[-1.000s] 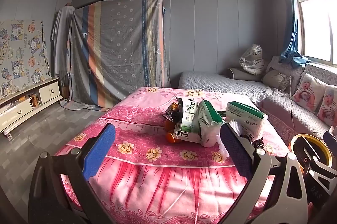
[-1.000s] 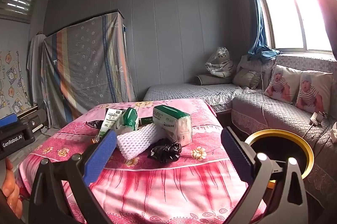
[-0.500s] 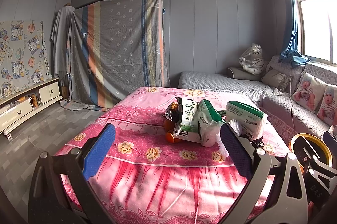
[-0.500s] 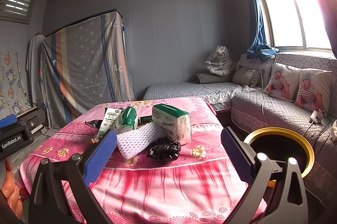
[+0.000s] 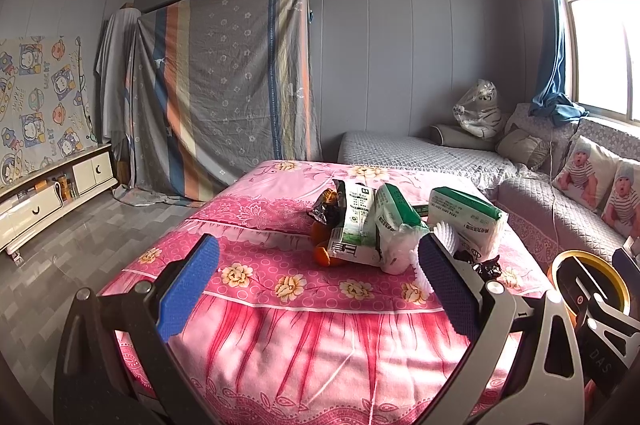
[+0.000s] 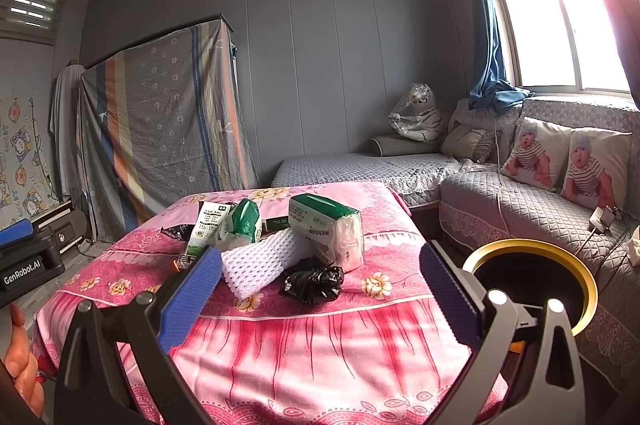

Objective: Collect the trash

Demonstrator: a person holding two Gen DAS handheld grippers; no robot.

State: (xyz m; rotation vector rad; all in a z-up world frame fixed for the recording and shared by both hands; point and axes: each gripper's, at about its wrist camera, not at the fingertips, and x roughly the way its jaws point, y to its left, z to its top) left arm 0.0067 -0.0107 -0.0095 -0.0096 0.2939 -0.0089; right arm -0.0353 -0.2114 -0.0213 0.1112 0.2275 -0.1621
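Trash lies in a pile on a table with a pink floral cloth (image 5: pixel 280 289) (image 6: pixel 384 305): a milk carton (image 5: pixel 354 225) (image 6: pixel 206 225), a green-and-white tissue pack (image 5: pixel 466 221) (image 6: pixel 326 229), a crumpled green wrapper (image 5: pixel 394 225) (image 6: pixel 244 223), white foam netting (image 6: pixel 260 263), a black plastic bag (image 6: pixel 314 283) and orange peel (image 5: pixel 320 253). My left gripper (image 5: pixel 316 289) is open and empty, short of the pile. My right gripper (image 6: pixel 320 297) is open and empty, near the black bag. A black bin with a gold rim (image 6: pixel 532 285) (image 5: pixel 588 281) stands right of the table.
A grey quilted sofa (image 6: pixel 520 201) with baby-print cushions runs along the right under the window. A striped cloth covers a wardrobe (image 5: pixel 224 89) at the back left. A low white cabinet (image 5: pixel 48 193) stands along the left wall. Grey floor lies left of the table.
The right gripper has drifted slightly forward toward the table. The left gripper has barely moved. Both stay open.
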